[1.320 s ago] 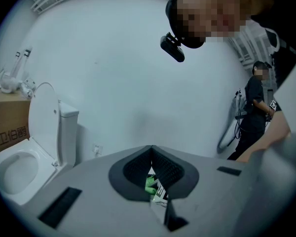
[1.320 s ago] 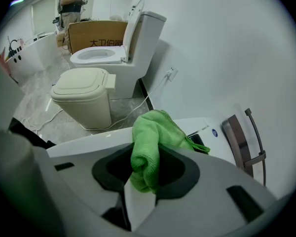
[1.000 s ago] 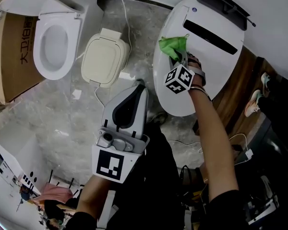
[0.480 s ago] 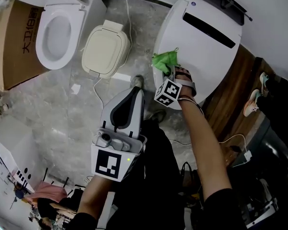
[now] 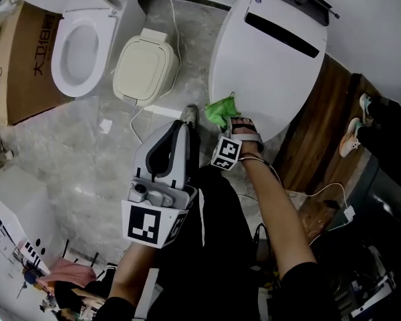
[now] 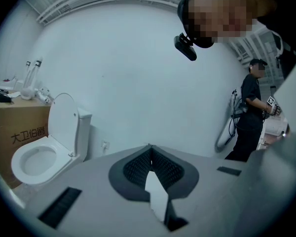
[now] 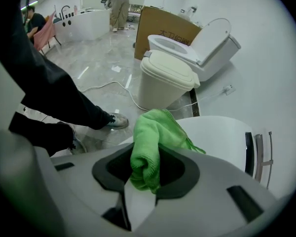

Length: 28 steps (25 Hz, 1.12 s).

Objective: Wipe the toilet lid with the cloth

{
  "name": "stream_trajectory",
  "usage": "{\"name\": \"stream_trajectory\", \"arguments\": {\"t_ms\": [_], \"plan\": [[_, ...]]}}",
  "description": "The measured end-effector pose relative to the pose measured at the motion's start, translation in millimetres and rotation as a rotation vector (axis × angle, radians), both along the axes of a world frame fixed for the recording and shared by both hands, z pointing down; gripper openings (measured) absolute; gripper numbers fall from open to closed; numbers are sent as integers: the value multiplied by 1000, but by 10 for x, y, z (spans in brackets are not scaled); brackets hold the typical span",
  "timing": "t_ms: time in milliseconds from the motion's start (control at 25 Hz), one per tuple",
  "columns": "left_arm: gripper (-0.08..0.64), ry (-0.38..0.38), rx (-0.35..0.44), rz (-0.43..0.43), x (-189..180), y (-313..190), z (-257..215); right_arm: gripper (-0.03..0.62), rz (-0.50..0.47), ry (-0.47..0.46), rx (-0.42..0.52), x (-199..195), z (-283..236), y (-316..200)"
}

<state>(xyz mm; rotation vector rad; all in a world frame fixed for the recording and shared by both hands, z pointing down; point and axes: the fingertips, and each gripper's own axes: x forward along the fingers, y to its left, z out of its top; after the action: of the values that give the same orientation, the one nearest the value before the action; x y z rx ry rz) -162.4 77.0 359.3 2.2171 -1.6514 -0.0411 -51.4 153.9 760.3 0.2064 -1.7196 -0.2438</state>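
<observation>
The white closed toilet lid (image 5: 271,65) fills the upper right of the head view. A green cloth (image 5: 222,110) rests on its near rim, and my right gripper (image 5: 231,122) is shut on it. In the right gripper view the cloth (image 7: 150,144) bunches up between the jaws of the right gripper (image 7: 145,174), with the lid (image 7: 222,137) just beyond. My left gripper (image 5: 182,122) is held off the lid over the floor, in front of the person's body. Seen in its own view, the left gripper (image 6: 150,159) is shut with nothing in it and faces a white wall.
A cream lidded bin (image 5: 146,67) stands left of the lid, and beyond it a second toilet (image 5: 80,42) with its seat up, beside a cardboard box (image 5: 27,52). A cable (image 5: 144,119) runs over the marble floor. A shoe (image 7: 116,121) is near the lid's base. A person (image 6: 251,115) stands at the right.
My right gripper has dragged the green cloth from the far part of the lid down to its near rim. The left gripper has stayed about where it was.
</observation>
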Motion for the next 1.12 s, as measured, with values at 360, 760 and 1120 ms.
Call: {"name": "stream_trajectory", "arguments": {"t_ms": [360,760,1120], "plan": [[9,-22,-11,48,239,226,-107,130,4,55,-55,418,59,603],[9,-18,30,135,548,323,-329,130,96,185,-114,1414,150,1074],[9,-40,30,204,835,454,-819,130,498,174,-163,2370,-406,1273]]}}
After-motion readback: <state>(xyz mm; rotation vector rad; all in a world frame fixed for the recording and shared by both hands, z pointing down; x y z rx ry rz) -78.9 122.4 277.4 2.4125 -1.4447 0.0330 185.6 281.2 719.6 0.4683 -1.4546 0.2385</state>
